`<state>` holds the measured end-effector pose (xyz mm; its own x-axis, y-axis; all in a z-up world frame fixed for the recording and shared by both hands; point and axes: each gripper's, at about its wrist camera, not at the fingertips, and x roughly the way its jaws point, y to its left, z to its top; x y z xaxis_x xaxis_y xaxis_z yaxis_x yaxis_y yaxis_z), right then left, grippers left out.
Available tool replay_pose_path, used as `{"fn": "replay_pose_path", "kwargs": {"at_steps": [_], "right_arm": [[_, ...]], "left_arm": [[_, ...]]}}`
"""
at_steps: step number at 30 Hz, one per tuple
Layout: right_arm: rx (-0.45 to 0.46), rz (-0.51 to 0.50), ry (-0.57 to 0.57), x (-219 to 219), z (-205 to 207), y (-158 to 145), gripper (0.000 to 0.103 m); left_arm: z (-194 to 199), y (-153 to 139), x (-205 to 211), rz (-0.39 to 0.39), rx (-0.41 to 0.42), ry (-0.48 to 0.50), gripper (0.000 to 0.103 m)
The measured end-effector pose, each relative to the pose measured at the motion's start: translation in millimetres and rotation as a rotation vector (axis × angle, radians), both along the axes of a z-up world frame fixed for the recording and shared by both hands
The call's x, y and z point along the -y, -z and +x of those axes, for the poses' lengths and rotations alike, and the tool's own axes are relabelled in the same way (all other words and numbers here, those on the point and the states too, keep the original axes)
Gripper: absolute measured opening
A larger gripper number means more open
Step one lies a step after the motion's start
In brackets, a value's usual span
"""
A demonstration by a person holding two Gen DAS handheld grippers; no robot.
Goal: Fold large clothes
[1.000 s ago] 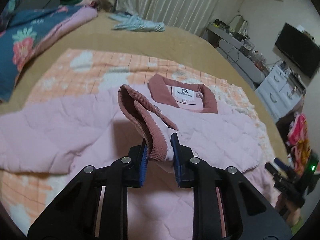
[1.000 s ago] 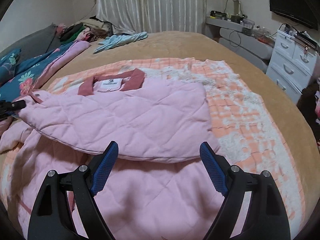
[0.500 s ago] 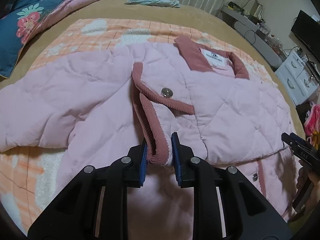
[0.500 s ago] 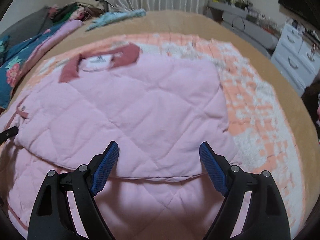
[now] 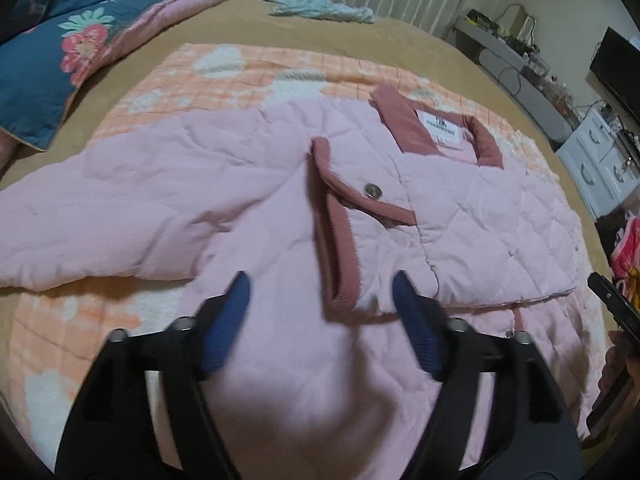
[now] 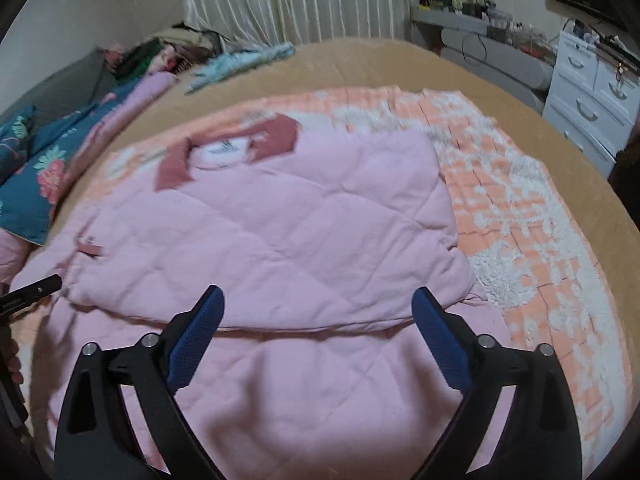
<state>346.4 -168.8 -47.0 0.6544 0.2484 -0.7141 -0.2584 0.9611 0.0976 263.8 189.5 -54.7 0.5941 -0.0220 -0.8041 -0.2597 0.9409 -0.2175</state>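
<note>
The pink quilted jacket (image 5: pixel 460 216) is lying on the bed (image 5: pixel 400 40) ahead of both hand-held grippers, one sleeve already folded across its body, the other still outstretched, while the left hand-held gripper (image 5: pixel 320 316) and right hand-held gripper (image 6: pixel 318 332) are opening, nothing between their jaws.

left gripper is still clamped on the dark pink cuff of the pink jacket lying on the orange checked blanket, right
Not quite. The left gripper is not clamped: its jaws are opening, and the dark pink cuff lies loose on the pink jacket between them, untouched. The left wrist view shows this. The jacket does lie on the orange checked blanket.
</note>
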Motion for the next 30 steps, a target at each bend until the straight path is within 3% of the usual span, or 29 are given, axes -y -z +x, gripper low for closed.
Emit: {"fn": "replay_pose_path", "kwargs": {"at_steps": [1,2,13,30], "right_arm": [[0.008,0.002,-0.006,-3,-4,-5,0.098],[0.018,0.002,-0.009,-6,-9,-9,0.098],[0.098,0.021,-0.076,-58,-55,-46,0.099],[0.133,0.010,-0.228,-157,-87,-62,0.099]], "left_arm": [[-3,-3,-2,0.003,0.004,-0.007,0.078],[-9,-7,-7,0.009,0.006,-0.022,0.095],[-66,-29,-59,-0.005,0.020,-0.138,0.094],[-131,-21,-144,-0.040,0.042,-0.332,0.094]]}}
